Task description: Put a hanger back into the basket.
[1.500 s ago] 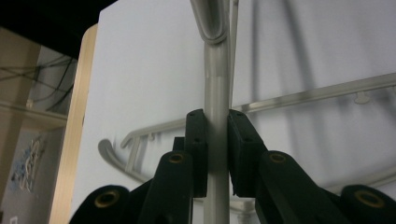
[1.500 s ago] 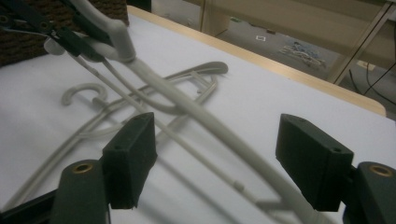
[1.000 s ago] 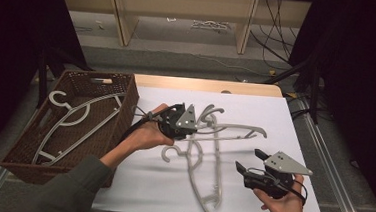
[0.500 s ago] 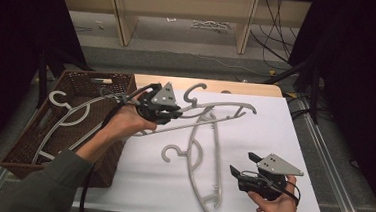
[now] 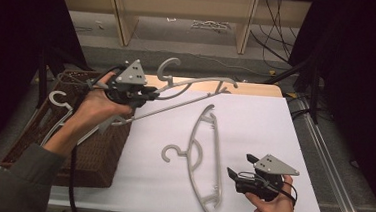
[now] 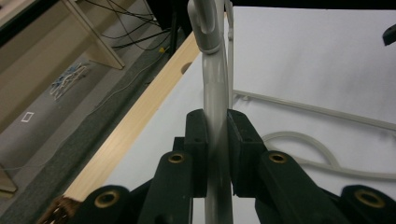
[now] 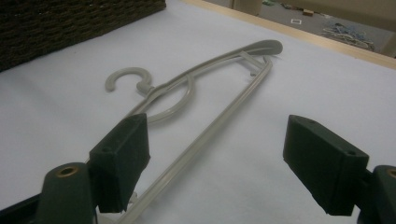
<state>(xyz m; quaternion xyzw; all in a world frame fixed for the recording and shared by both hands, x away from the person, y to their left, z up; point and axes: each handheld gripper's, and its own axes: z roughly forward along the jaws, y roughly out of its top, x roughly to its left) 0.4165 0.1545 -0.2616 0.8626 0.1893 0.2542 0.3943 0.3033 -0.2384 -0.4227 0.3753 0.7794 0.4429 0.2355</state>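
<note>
My left gripper (image 5: pixel 145 94) hangs in the air over the wicker basket's near-right corner, shut on one arm of a grey plastic hanger (image 5: pixel 210 81). That hanger stretches out to the right above the table's far edge. In the left gripper view the jaws pinch the hanger arm (image 6: pixel 215 93) at my left gripper (image 6: pixel 215 135). A second grey hanger (image 5: pixel 216 153) lies flat on the white table top (image 5: pixel 264 126). My right gripper (image 5: pixel 231 173) rests low near that hanger's near end. It stands open (image 7: pixel 219 158), with the lying hanger (image 7: pixel 187 88) just ahead.
A brown wicker basket (image 5: pixel 100 155) sits at the table's left and holds more pale hangers (image 5: pixel 58 99). A wooden strip (image 5: pixel 257 88) runs along the table's far edge. Shelving and cables stand on the floor beyond.
My left gripper has carried its hanger up and to the left, from the table's middle to above the basket's edge. The right gripper has barely shifted.
</note>
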